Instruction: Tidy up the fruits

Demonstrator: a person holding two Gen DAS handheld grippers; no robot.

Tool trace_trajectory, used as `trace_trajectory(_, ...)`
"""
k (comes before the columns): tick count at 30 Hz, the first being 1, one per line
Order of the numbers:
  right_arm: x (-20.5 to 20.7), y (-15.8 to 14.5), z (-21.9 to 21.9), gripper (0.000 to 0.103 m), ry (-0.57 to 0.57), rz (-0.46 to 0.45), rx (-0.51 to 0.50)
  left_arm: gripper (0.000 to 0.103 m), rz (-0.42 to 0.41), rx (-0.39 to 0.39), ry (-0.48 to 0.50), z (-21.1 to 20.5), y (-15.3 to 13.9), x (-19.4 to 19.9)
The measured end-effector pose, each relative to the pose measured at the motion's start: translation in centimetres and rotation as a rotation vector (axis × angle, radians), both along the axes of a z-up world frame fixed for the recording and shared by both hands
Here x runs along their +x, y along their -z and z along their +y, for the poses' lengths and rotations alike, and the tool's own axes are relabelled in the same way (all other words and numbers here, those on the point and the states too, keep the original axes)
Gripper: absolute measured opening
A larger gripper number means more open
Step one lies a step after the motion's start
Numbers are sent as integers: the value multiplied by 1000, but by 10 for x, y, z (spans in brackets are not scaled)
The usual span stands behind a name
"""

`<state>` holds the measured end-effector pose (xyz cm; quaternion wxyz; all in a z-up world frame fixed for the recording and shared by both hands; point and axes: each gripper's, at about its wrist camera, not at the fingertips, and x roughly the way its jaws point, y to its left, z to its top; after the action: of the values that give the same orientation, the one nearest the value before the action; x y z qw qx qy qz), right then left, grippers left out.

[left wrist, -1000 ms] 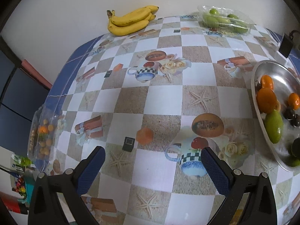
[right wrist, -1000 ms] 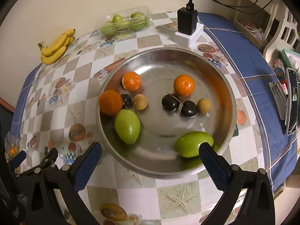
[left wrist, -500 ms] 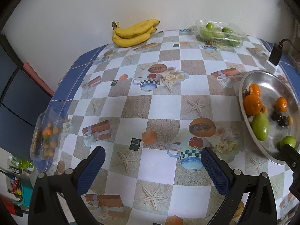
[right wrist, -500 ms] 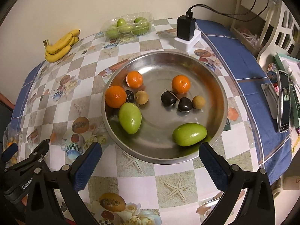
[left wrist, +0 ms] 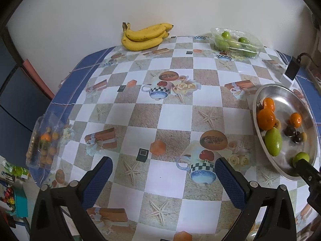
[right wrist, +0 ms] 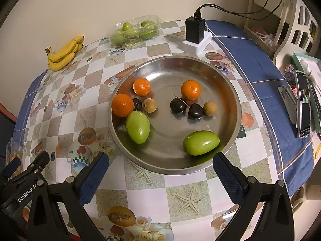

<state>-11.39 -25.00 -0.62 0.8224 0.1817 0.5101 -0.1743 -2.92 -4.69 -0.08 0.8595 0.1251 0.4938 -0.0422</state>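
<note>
Fruit mostly sits in the steel bowl (right wrist: 230, 92): three oranges at 10–12 o'clock (largest (right wrist: 122, 105) by the rim at 9), two green mangoes, one (right wrist: 138, 127) at 8 o'clock and the other (right wrist: 201, 142) at 5, dark plums (right wrist: 178, 105) and small brown longans (right wrist: 210, 108) mid-bowl. Outside the bowl: banana bunch (left wrist: 144, 36) at the counter's far edge against the wall, clear clamshell of green fruit (left wrist: 236, 42) at roughly 1 o'clock from it, and a second plastic pack of small orange fruit (left wrist: 43, 140) at the counter's (left wrist: 176, 118) left edge.

Right gripper (right wrist: 160, 170) hovers just short of the bowl's near rim, fingers wide apart, empty. Left gripper (left wrist: 163, 175) is over bare counter, fingers also spread wide, nothing held.

Looks like a between-picks step: nothing in hand, picking the next target. Likely next: left goes for the bananas or the side pack. That needs a long reach, and the bunch is wide, so grip near the stem. Charger block (right wrist: 195, 31) sits just behind the bowl; keep clear.
</note>
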Motion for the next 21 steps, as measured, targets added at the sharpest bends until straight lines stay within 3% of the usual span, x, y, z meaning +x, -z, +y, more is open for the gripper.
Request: trace_trajectory(21, 4, 3, 4, 103, -8, 23, -17, 103, 14, -33, -5, 5, 1, 5)
